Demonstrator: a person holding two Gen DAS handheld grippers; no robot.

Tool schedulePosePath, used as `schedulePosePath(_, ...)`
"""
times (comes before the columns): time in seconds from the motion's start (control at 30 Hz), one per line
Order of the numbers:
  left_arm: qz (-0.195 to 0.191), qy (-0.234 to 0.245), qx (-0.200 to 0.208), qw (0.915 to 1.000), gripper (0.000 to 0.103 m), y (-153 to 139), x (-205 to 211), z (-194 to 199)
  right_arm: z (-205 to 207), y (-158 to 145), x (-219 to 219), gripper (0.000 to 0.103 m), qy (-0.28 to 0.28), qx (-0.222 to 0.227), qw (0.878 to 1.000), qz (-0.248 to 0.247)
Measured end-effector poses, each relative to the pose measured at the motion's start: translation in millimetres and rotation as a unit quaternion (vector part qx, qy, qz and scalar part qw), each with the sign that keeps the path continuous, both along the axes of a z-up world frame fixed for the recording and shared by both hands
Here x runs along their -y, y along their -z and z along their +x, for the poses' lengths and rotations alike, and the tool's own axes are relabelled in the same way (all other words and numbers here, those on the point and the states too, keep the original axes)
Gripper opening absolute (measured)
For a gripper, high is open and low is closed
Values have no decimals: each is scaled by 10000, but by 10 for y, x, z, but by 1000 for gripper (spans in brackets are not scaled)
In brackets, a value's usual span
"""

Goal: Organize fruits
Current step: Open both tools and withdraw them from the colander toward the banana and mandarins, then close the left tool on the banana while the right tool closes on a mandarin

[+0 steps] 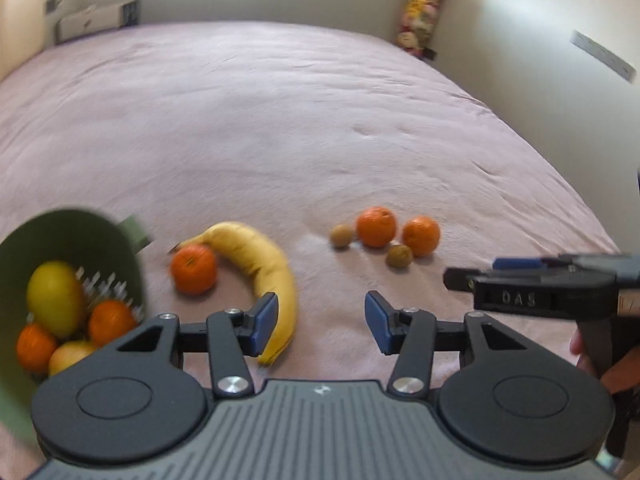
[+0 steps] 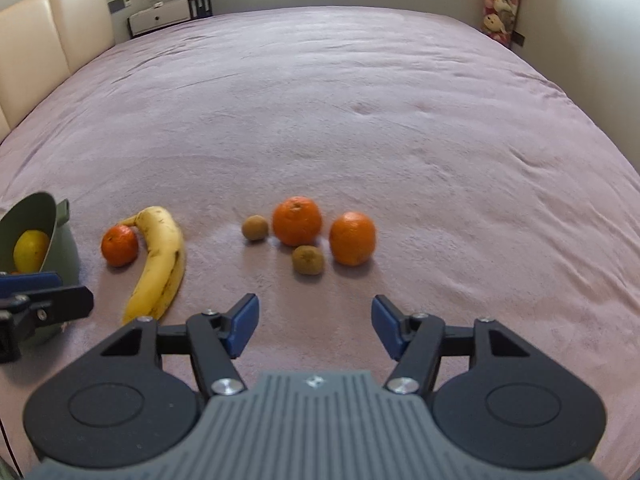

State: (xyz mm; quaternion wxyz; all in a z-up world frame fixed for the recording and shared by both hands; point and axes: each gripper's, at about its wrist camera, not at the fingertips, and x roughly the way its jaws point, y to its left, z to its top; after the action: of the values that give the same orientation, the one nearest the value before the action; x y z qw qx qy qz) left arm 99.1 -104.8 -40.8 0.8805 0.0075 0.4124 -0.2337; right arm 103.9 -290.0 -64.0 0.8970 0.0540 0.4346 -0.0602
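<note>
Fruit on a pink bed (image 2: 360,100), both claws wide open and empty.
The left claw (image 1: 322,326) hovers beside the banana (image 1: 264,272); the right claw (image 2: 314,326) faces two oranges (image 2: 297,221) and kiwis (image 2: 307,260); a green bowl (image 1: 76,232) holds more fruit.

Soft, even daylight, quite bright, with a pale glare on the right wall (image 1: 516,20). Only weak, short shadows under the oranges (image 2: 297,221) on the bed (image 2: 360,120). Strong fisheye bending and dark corners at all edges. Visible motion blur in the left wrist view, most on the green basket (image 1: 80,240). Sharper in the right wrist view.
</note>
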Motion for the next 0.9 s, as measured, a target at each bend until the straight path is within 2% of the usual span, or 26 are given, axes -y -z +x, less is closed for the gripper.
schedulePosePath(0.23,69,311,82,9995,59,165,346,195,170,59,195,60,236,112,9996,108)
schedulePosePath(0.3,36,378,84,9992,59,202,399,267,212,101,232,56,244,116,9996,128)
schedulePosePath(0.5,41,337,54,9994,59,345,494,482,359,259,303,52,174,133,9997,65)
schedulePosePath(0.73,297,-1,94,9995,59,434,522,601,506,370,371,47,155,224,9995,175)
schedulePosePath(0.9,582,-474,191,9970,66,443,417,530,618,414,355,47,163,141,9997,116)
